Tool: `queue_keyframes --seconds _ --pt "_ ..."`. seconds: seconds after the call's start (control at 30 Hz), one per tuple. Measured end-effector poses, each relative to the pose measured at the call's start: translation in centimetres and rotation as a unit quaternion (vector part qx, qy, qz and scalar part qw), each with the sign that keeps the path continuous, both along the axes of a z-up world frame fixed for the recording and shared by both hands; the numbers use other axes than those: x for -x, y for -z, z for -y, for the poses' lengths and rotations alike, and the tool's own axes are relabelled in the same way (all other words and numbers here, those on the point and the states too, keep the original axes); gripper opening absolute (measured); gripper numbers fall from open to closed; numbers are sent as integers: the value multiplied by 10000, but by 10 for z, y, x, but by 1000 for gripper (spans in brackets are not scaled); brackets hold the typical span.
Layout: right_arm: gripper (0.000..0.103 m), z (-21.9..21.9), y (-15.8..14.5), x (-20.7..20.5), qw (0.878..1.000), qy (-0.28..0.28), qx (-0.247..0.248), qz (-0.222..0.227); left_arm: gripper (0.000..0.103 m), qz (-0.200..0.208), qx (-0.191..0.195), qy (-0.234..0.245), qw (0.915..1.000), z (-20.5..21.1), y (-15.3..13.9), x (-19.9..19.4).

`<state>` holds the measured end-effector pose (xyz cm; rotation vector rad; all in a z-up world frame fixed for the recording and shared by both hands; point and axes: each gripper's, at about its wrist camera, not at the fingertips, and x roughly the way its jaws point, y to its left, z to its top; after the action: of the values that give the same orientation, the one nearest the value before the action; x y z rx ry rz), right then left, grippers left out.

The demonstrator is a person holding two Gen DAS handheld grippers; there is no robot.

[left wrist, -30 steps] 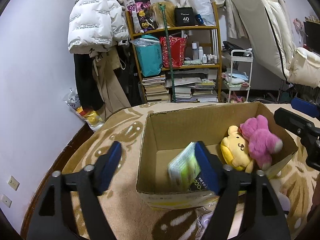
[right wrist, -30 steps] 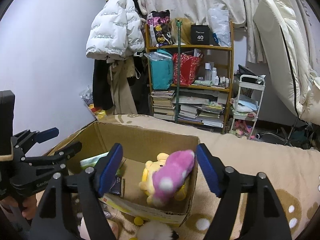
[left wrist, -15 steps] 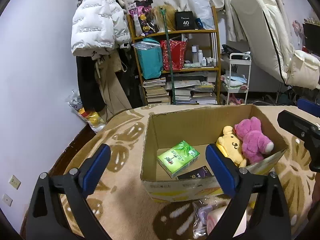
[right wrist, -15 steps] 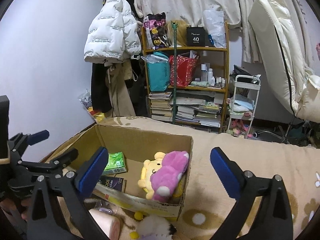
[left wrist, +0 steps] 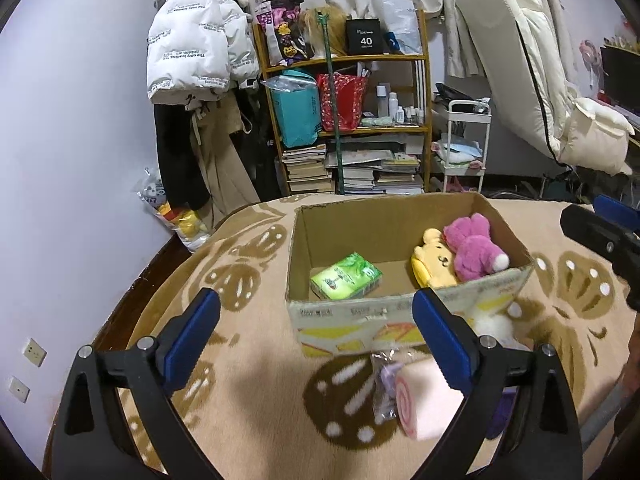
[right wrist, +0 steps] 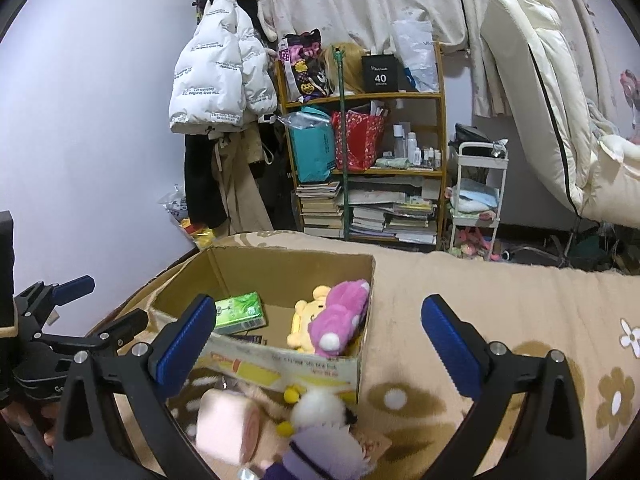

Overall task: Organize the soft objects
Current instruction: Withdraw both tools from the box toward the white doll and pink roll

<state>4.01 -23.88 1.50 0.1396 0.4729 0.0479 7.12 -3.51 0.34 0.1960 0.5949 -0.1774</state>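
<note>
An open cardboard box (left wrist: 360, 316) (right wrist: 280, 364) sits on a beige patterned blanket (left wrist: 248, 360). Inside lie a green tissue pack (left wrist: 346, 276) (right wrist: 240, 310), a yellow plush (left wrist: 432, 262) (right wrist: 306, 316) and a pink plush (left wrist: 472, 246) (right wrist: 340, 316) leaning on it. My left gripper (left wrist: 316, 304) hangs open in front of the box, holding nothing. My right gripper (right wrist: 320, 308) is open too, near the box's right corner. In front of the box lie a pink roll-shaped soft toy (left wrist: 420, 396) (right wrist: 226, 428) and a white plush in purple (right wrist: 320, 432).
A crinkled plastic bag (left wrist: 386, 384) lies beside the pink roll. Behind the blanket stand a cluttered wooden shelf (left wrist: 352, 128), hanging coats (left wrist: 196, 52), a white trolley (left wrist: 466, 144) and a propped cream mattress (left wrist: 520, 60). The wall (left wrist: 72, 160) is close on the left.
Both grippers opened wide and drew back and up from the box. The left let go of the green tissue pack, the right let go of the pink plush; both now lie in the box.
</note>
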Motion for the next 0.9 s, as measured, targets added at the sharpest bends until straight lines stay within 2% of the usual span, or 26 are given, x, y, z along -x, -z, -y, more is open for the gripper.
queue_keyframes --seconds 0.27,0.43,0.9 --pt "103 6 -7 22 9995 37 -138 -285 96 -232 11 140 9996 0 3 21" --pt "103 9 0 26 9980 123 -170 -592 96 -425 31 216 9989 4 9 27" --pt "103 21 33 -1 9919 98 -380 -1206 96 -813 -69 382 9959 22 42 13"
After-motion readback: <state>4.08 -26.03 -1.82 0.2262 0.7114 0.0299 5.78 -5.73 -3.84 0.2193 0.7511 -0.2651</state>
